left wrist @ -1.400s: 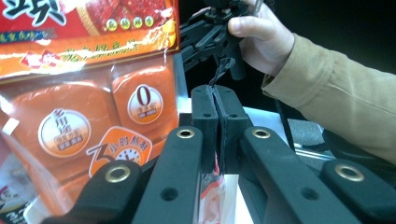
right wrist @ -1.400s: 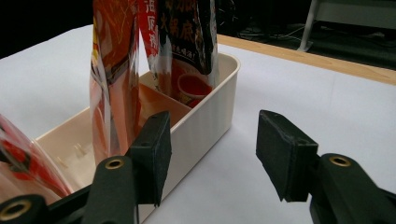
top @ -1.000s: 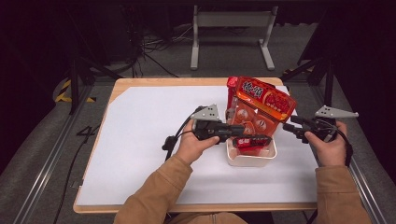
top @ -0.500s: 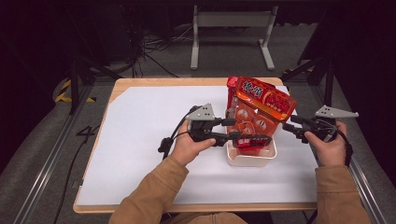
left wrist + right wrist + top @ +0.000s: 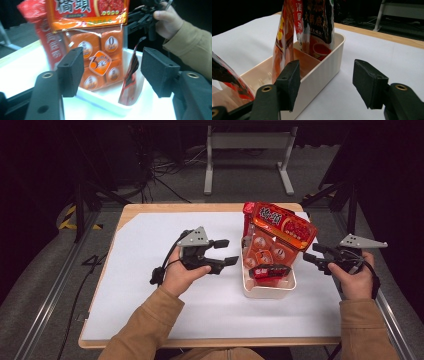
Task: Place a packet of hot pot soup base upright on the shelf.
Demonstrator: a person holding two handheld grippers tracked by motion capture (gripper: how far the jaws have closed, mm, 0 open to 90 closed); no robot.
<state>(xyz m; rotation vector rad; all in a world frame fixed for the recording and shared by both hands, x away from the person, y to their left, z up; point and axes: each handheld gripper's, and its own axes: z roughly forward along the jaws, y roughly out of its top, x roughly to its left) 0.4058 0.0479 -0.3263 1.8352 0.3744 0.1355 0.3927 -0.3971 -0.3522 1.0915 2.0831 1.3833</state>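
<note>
Glossy foil-like packets (image 5: 279,232) stood in a smooth cream plastic tub (image 5: 269,289); matt white paper (image 5: 150,270) covered the wooden table (image 5: 150,208).

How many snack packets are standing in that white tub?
3 that I can tell. The big orange packet stands tallest, at the back of the tub; a red packet stands beside it; a small dark packet sits at the front. More may be hidden behind.
</note>
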